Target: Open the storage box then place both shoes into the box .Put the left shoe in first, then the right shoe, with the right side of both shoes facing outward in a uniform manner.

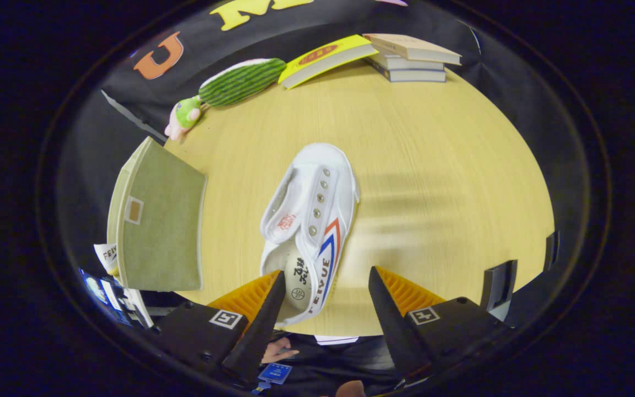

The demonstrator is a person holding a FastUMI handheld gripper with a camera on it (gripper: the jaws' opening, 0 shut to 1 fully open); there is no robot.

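Across the wooden desk (405, 143) a broad bare stretch runs from the shoe to the far and right-hand edges. Books (411, 58), a yellow book (325, 58) and a green plush toy (229, 85) line the far edge. Beside the near-left edge stands the green storage box (157, 231). The tongs (325, 289) are spread apart, gripping nothing; the white shoe (311, 226) lies between and just ahead of them, its heel beside one finger.

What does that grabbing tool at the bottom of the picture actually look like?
The tool has two wedge-shaped fingers with ribbed inner pads, mounted on black blocks that each carry a small square black-and-white marker. The fingers stand apart, the white canvas shoe's heel between them.
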